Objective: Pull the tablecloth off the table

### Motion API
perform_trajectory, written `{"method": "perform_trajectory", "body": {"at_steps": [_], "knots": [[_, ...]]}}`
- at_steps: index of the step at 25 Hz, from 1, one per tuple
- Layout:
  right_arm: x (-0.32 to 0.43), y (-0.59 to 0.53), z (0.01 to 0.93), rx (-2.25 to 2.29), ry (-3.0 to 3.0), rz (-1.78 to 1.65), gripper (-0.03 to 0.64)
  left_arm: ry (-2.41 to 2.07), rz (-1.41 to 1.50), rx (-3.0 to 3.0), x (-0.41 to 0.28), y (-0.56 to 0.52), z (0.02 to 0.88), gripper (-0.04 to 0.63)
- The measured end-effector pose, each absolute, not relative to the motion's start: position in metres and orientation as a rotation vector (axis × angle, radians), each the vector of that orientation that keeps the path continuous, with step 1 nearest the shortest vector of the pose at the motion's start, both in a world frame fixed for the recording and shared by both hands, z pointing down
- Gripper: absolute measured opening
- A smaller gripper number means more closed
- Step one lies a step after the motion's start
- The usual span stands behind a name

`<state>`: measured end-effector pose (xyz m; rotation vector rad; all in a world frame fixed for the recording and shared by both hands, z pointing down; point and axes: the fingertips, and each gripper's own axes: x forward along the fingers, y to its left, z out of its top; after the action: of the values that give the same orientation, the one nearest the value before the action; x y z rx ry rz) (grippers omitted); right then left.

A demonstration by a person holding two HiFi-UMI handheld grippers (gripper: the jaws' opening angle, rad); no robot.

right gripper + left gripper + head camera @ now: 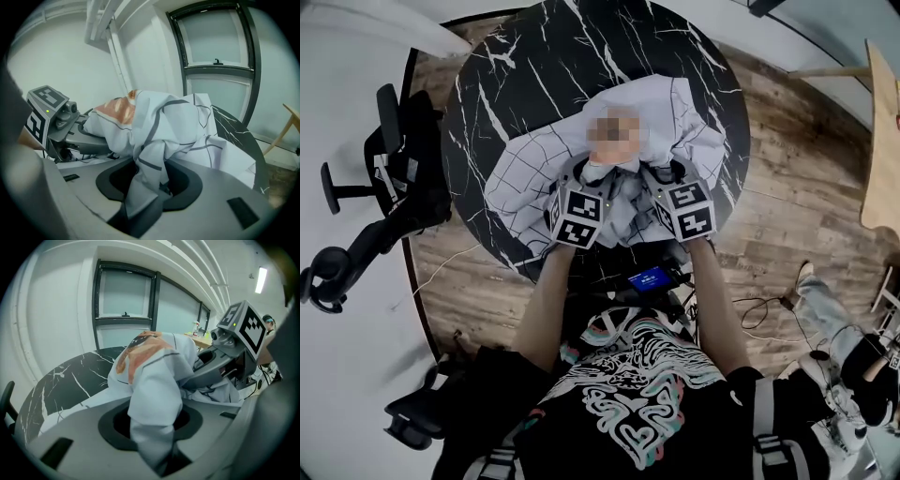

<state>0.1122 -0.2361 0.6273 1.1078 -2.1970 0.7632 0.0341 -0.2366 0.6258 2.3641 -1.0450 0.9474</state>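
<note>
A white tablecloth (534,169) with a thin grey grid lies bunched in a heap on the near half of the round black marble table (544,56). My left gripper (581,180) and right gripper (667,178) sit side by side at the heap's near edge, each shut on a fold. In the left gripper view a twisted fold of the tablecloth (154,380) runs down into the left gripper (157,444). The right gripper view shows the same: the tablecloth (173,122) is pinched in the right gripper (145,201). An orange print shows on top of the heap.
A black office chair (394,178) stands close to the table's left side. Wooden furniture (883,141) is at the right edge. Cables (759,309) and another person's leg (820,300) are on the wooden floor at the right. A small blue-lit device (649,278) hangs below my hands.
</note>
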Motion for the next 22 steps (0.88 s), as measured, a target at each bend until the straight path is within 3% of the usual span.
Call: {"method": "perform_trajectory", "body": {"at_steps": [22], "knots": [[0.111,-0.196,0.569,1.287,-2.243,0.732,0.164,-1.044,0.893,2.510,0.036,-0.204,0.567,0.146]]}}
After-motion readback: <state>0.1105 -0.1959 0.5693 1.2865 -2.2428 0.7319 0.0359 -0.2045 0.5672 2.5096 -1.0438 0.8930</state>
